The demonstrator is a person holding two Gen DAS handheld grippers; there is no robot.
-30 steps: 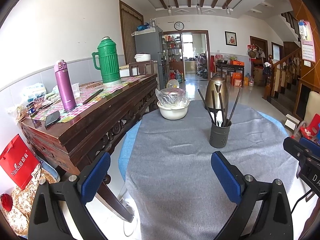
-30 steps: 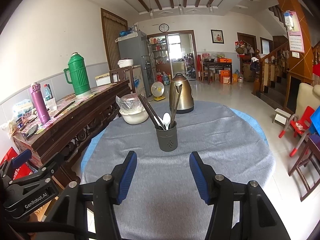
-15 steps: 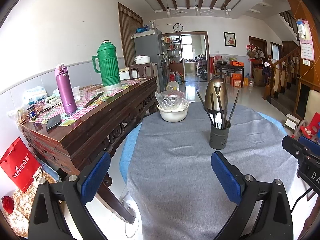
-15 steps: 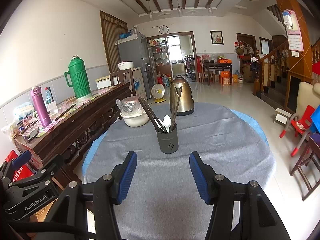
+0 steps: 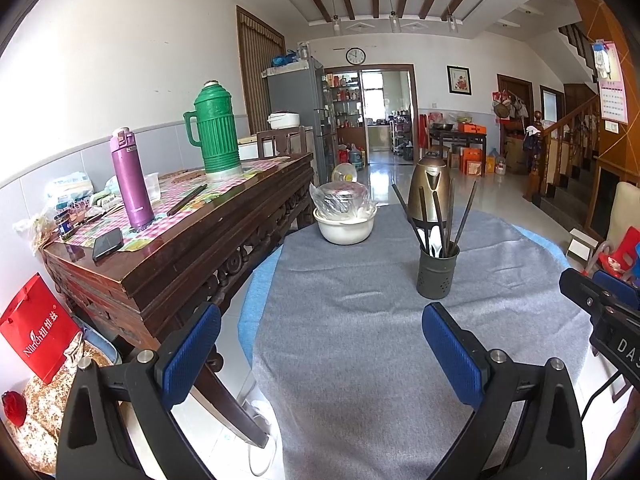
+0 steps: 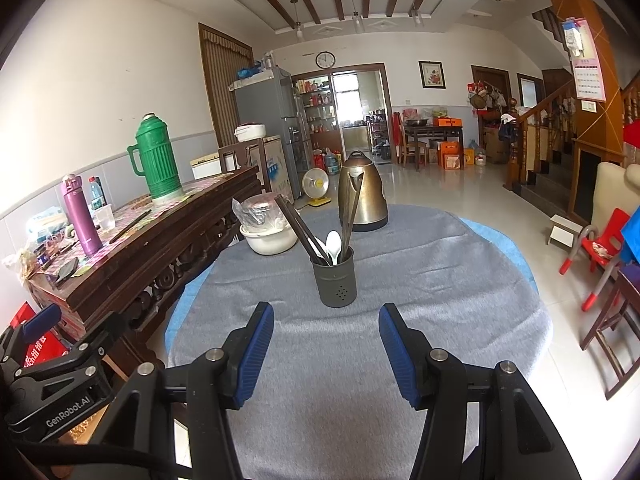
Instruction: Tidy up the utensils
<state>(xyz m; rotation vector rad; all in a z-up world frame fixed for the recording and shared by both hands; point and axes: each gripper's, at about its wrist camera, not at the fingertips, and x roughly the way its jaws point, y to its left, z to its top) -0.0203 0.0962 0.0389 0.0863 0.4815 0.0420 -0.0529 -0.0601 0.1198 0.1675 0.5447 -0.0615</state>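
A dark metal utensil holder [image 5: 437, 272] [image 6: 334, 282] stands upright on the round table's grey cloth [image 5: 360, 340] [image 6: 400, 280]. It holds several dark chopsticks [image 5: 438, 210] [image 6: 298, 224] and white spoons [image 6: 334, 244]. My left gripper [image 5: 320, 344] is open and empty, low over the table's near left edge, short of the holder. My right gripper [image 6: 326, 340] is open and empty, just in front of the holder. Each gripper shows at the edge of the other's view.
A white bowl with a bagged pot [image 5: 345, 220] [image 6: 268, 232] and a bronze kettle [image 5: 429, 188] [image 6: 362, 198] stand behind the holder. A wooden sideboard [image 5: 180, 248] at left carries a green thermos [image 5: 216, 136], purple flask [image 5: 132, 184] and phone [image 5: 107, 243]. Chairs [image 6: 600, 248] stand at right.
Both grippers have drifted slightly back and up; the holder sits a touch lower in both views. Both stay open and empty.
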